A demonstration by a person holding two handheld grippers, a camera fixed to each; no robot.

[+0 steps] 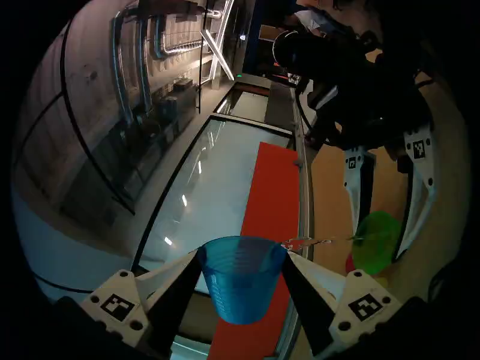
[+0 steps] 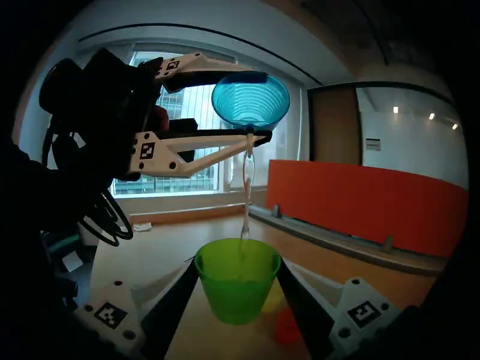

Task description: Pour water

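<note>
Blue cup (image 1: 242, 291) (left gripper (image 1: 242, 259) jaws clamp it) pours water (image 2: 246, 180) — into green cup (image 2: 238, 291) clamped by right gripper (image 2: 238, 265).

Table (image 2: 168, 246): pale wood top, spread out beneath me.
Far edge: a grey rail (image 2: 336, 237) runs along it.
Red thing (image 2: 288, 329): low and round, on the wood, on my side of the rail.
Yellow thing (image 2: 273, 298): just beside the red one; I can't make out its shape.
</note>
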